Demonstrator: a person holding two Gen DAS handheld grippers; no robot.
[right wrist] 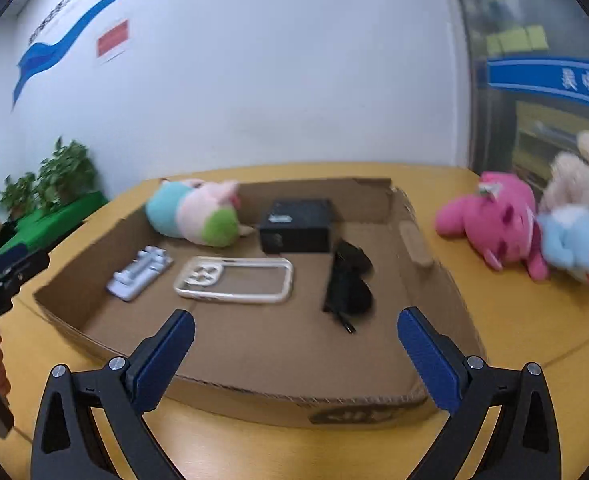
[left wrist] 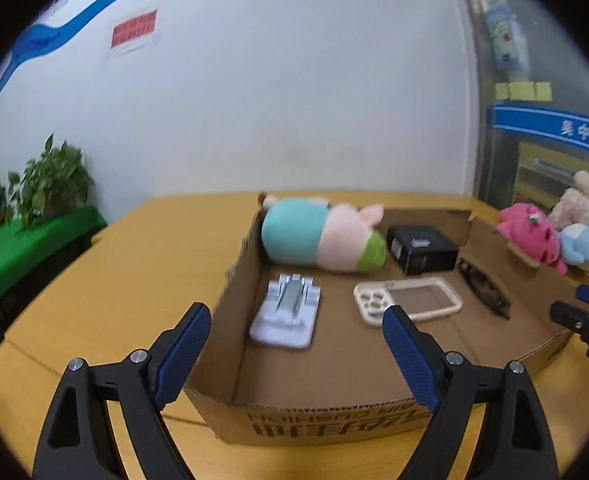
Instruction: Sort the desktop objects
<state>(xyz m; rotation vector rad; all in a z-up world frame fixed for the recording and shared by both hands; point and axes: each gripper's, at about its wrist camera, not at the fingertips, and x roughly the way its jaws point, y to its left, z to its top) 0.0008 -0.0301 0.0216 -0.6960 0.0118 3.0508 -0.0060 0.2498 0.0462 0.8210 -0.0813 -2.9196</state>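
A shallow cardboard box (left wrist: 334, 424) (right wrist: 254, 360) lies on the yellow table. Inside it are a pastel plush pig (left wrist: 322, 236) (right wrist: 194, 214), a black box (left wrist: 422, 250) (right wrist: 296, 226), a white phone case (left wrist: 408, 300) (right wrist: 236, 280), a grey stand (left wrist: 286, 314) (right wrist: 140, 272) and black sunglasses (left wrist: 482, 288) (right wrist: 348, 284). A pink plush (left wrist: 530, 236) (right wrist: 498, 222), a blue plush (left wrist: 586, 248) (right wrist: 578, 240) and a beige plush (right wrist: 578, 176) lie on the table right of the box. My left gripper (left wrist: 296, 316) is open and empty over the box's near left. My right gripper (right wrist: 296, 320) is open and empty over its near edge.
A white wall stands behind the table. Potted plants (left wrist: 34, 188) on a green shelf (left wrist: 26, 248) are at the left. A glass partition with blue signage (right wrist: 550, 80) is at the right. The other gripper shows at each view's edge (left wrist: 582, 320) (right wrist: 2, 280).
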